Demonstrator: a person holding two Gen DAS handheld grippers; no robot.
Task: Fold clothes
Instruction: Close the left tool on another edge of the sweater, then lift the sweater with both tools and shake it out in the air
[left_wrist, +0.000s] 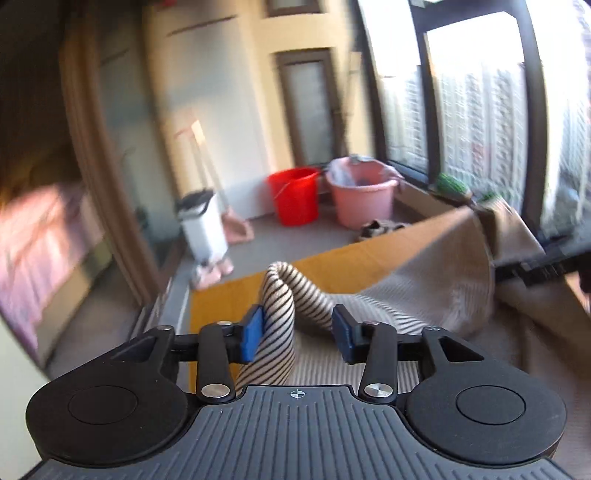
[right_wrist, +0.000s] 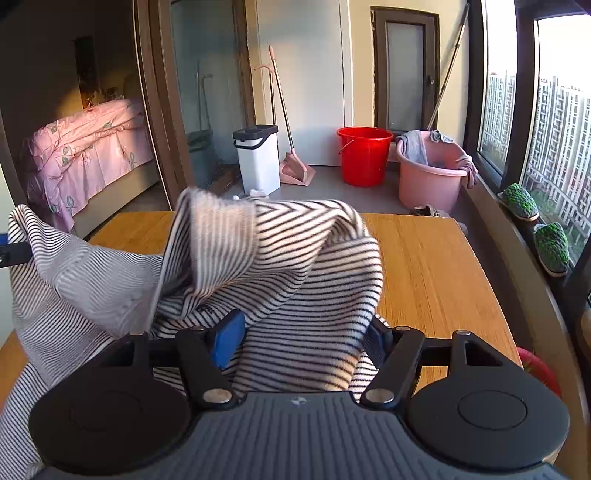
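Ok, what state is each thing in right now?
Striped garment: bunched up, unfolded, on the table.
Left gripper: open, fold of cloth between the pads.
Right gripper: open, cloth draped between the pads.
Red bucket: upright.
Pink tub: upright, cloths over the rim.

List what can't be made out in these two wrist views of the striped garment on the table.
- Left wrist view: the room's left side is motion-blurred; nothing there reads clearly.
- Left wrist view: whether the left gripper pinches the striped garment; only one pad seems to touch.
- Right wrist view: the right gripper fingers are partly buried in cloth, so contact is unclear.
- Right wrist view: the table beneath the cloth is covered.
- Both views: garment type, bunched up.
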